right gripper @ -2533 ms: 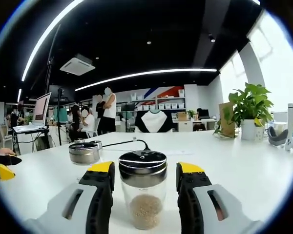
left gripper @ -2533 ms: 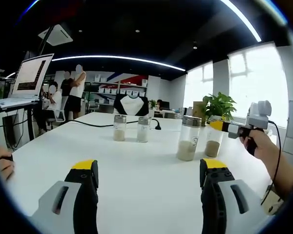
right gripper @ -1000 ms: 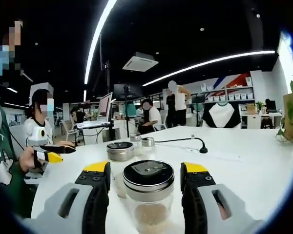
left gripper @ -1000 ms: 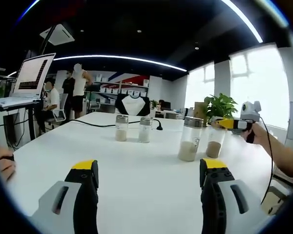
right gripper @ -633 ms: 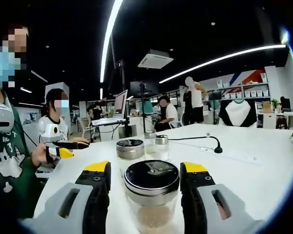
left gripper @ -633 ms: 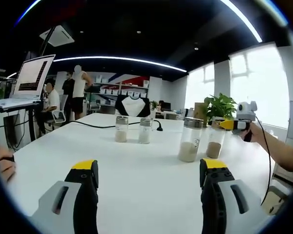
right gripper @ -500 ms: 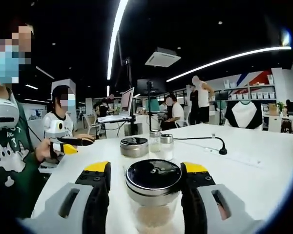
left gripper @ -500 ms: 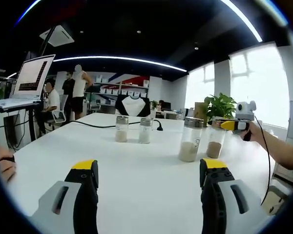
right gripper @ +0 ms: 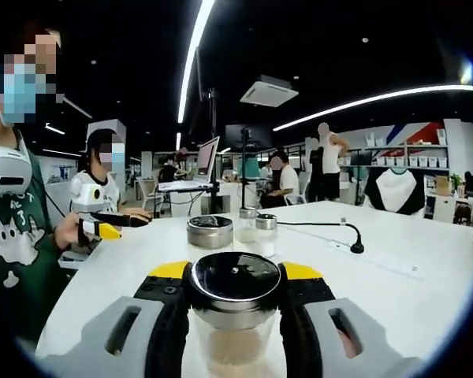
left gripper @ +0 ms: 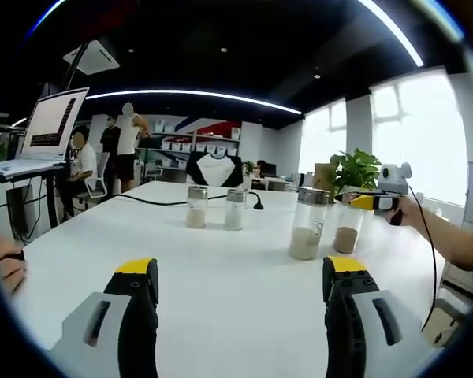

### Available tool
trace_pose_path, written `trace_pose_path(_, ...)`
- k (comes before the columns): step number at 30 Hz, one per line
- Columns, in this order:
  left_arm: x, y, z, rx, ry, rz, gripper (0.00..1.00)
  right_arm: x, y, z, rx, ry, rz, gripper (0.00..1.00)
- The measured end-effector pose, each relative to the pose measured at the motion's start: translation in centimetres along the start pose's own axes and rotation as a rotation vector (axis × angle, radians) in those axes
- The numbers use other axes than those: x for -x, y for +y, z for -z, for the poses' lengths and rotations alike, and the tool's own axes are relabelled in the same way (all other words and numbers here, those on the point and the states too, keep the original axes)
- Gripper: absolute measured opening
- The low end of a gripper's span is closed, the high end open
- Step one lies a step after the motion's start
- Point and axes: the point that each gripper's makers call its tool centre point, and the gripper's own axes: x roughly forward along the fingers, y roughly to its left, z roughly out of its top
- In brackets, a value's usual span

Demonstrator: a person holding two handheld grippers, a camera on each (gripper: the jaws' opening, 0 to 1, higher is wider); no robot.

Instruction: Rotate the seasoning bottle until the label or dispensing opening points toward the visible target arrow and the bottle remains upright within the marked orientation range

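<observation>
White table (left gripper: 221,268) bears four bottles (left gripper: 307,224) — right claw (right gripper: 235,295) grips one, left claw (left gripper: 240,295) gapes.

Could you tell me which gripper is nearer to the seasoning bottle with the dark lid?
Right. The right gripper is shut on the seasoning bottle; the left gripper hangs open over the table, well short.

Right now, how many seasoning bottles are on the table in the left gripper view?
4. Two small bottles, one beside the other, stand mid-table by the black cable; a tall bottle stands right of them, and a shorter one sits between the right gripper's jaws.
</observation>
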Motion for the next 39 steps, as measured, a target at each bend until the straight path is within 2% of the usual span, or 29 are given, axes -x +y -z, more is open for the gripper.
trace_pose_path(18, 0.1, -0.1, -0.1, 0.005, -0.003, -0.002, 0.9, 0.0, -0.4, 0.0, -0.01, 0.005, 0.013, 0.42)
trace_pose_path(33, 0.3, -0.1, -0.3, 0.008, -0.009, -0.002, 0.9, -0.1, -0.9, 0.1, -0.003, 0.019, 0.092, 0.42)
trace_pose_path(35, 0.2, -0.6, -0.5, 0.014, -0.022, 0.022, 0.9, -0.1, -0.9, 0.2, -0.003, 0.03, 0.114, 0.42)
trace_pose_path(39, 0.2, -0.7, -0.6, 0.008, -0.023, 0.017, 0.9, 0.1, -1.5, 0.3, -0.004, 0.036, 0.153, 0.42)
